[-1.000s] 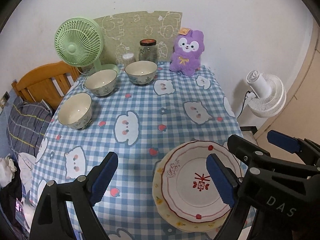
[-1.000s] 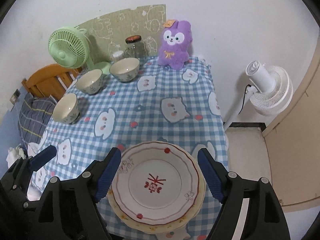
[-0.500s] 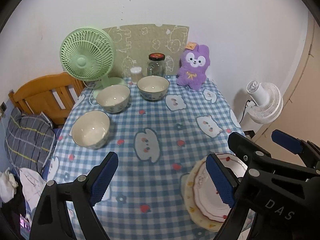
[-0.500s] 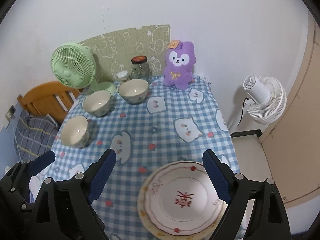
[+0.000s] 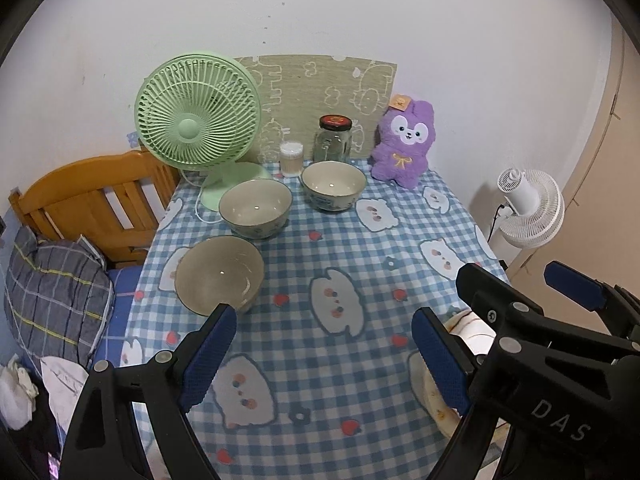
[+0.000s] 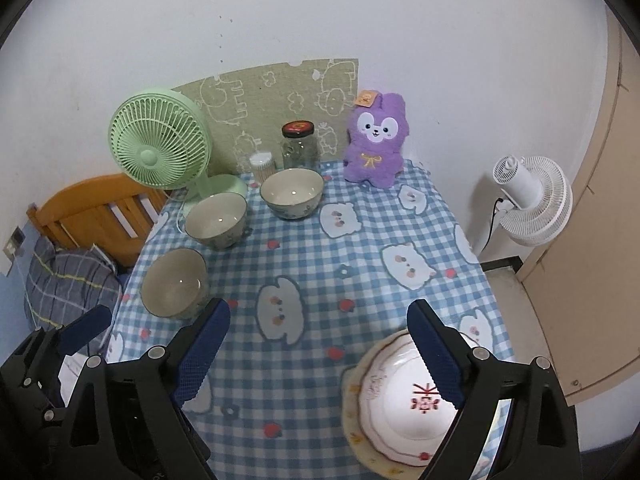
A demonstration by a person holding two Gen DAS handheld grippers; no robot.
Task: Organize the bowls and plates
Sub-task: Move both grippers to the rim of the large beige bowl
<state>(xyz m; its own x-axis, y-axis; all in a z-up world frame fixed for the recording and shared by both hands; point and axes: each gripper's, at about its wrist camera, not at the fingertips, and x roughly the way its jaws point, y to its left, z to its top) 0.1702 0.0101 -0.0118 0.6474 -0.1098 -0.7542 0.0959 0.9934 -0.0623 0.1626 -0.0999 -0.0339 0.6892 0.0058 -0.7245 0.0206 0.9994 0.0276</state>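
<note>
Three cream bowls stand apart on the checked tablecloth: a near one (image 5: 219, 274) (image 6: 174, 288), a middle one (image 5: 255, 208) (image 6: 215, 220) and a far one (image 5: 333, 184) (image 6: 291, 192). A white plate with a red mark (image 6: 404, 400) lies on a yellow-rimmed plate (image 6: 354, 412) at the near right corner. In the left wrist view that stack (image 5: 468, 334) is mostly hidden. My left gripper (image 5: 324, 320) hangs open over bare cloth, its left pad just in front of the near bowl. My right gripper (image 6: 318, 312) is open and holds nothing, its right finger above the plates.
Along the wall stand a green desk fan (image 5: 198, 126), a small swab pot (image 5: 291, 159), a glass jar (image 5: 334, 140) and a purple plush toy (image 5: 404, 144). A wooden bed end (image 5: 92, 200) and pillow (image 5: 56, 292) lie left. A white floor fan (image 6: 532, 200) stands right.
Both grippers have drawn back from the table and risen, so more of it shows. The plate stack has slid to the lower right of both views. The right jaws widened a little.
</note>
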